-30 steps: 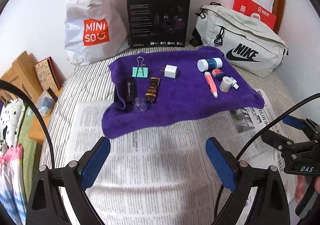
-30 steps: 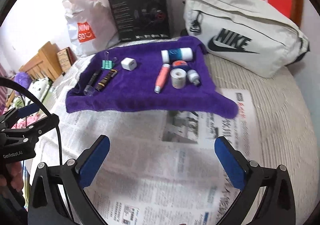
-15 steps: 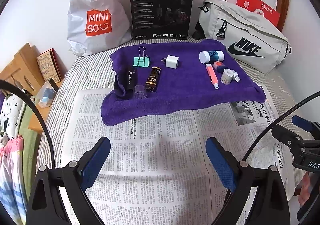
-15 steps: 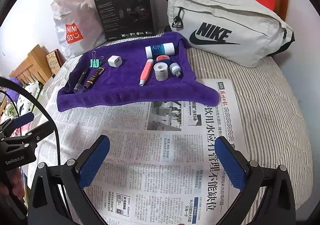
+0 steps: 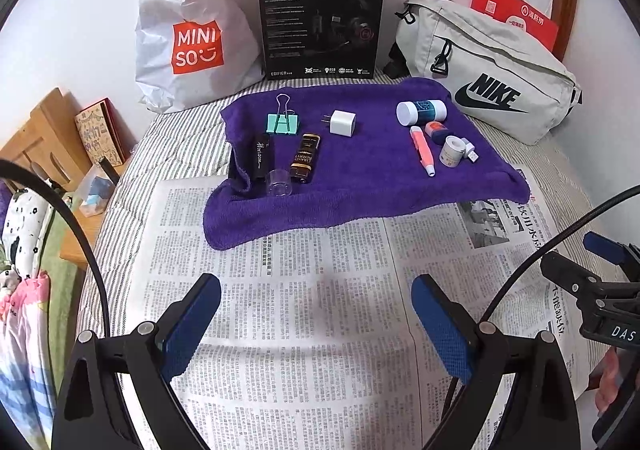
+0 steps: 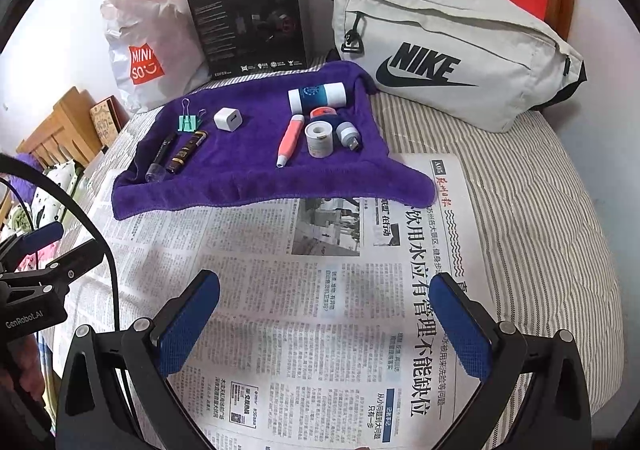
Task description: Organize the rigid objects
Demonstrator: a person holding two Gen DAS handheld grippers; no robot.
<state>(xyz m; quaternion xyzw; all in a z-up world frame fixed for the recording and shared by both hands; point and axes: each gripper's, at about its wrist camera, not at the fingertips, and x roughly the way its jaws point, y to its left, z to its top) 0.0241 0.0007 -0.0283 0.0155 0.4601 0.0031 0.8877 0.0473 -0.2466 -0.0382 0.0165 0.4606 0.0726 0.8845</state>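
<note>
Both hand-held grippers hover over the spread newspaper with nothing between their pads: the left gripper is spread wide at the bottom of its frame, and the right gripper is spread just as wide at the bottom of its own.

The rigid objects all lie on the purple towel, in the upper middle of both frames, ahead of both grippers and well apart from them. On the towel's left side in the left wrist view sit a green binder clip, a white charger plug, a black tube with a clear cap at its near end, and a dark brown tube. On the right side lie a white-and-blue bottle, a pink pen, a roll of white tape, a small red-and-blue container and a small USB adapter.

The black tube, brown tube and pen point roughly toward the grippers, so spread fingers coming straight in would straddle their narrow width. The bottle lies across the frame.

The left cluster seems nearer the left gripper, the right cluster nearer the right. Whether this layout is sorted or awaiting sorting, I cannot tell.
</note>
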